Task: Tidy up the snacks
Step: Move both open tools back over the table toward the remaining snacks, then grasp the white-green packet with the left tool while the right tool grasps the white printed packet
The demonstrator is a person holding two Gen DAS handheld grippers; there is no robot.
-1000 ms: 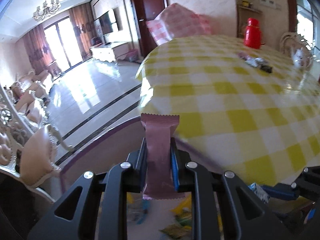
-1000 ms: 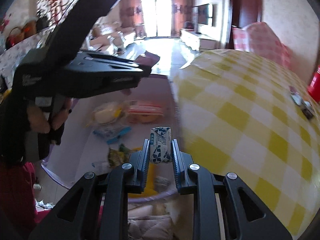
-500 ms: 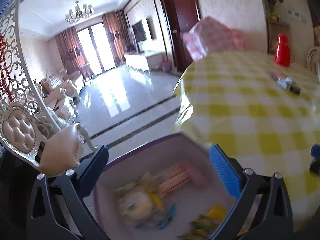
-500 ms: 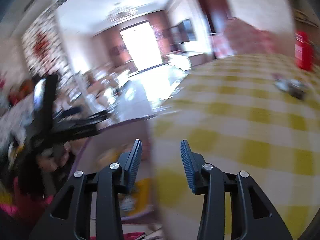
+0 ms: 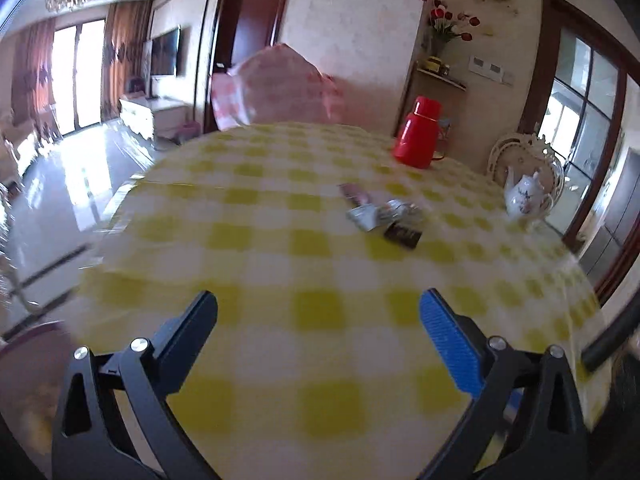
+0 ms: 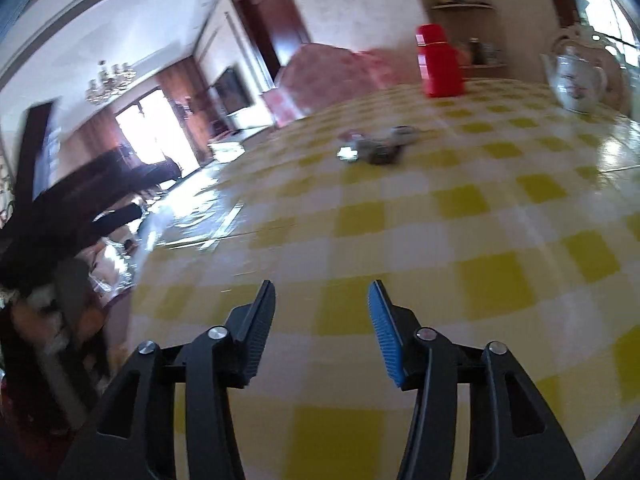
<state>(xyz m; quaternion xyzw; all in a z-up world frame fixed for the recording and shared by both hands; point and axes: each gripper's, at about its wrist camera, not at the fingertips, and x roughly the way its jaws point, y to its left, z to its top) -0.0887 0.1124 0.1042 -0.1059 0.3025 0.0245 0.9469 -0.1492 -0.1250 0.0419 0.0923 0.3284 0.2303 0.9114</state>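
Note:
A small pile of snack packets (image 5: 382, 214) lies on the yellow-checked table (image 5: 280, 264), toward its far side; it also shows blurred in the right wrist view (image 6: 376, 145). My left gripper (image 5: 318, 316) is wide open and empty above the near part of the table. My right gripper (image 6: 322, 306) is open and empty, also over the near table, well short of the packets. The left gripper's dark body (image 6: 80, 208) shows blurred at the left of the right wrist view.
A red flask (image 5: 418, 138) stands at the far side of the table, with a white teapot (image 5: 526, 196) to its right. A pink-covered chair (image 5: 280, 84) is behind the table. The purple basket's rim (image 5: 28, 336) shows at the lower left.
Both grippers let go of their snacks over the basket and opened. They then swung up and right from the basket toward the table.

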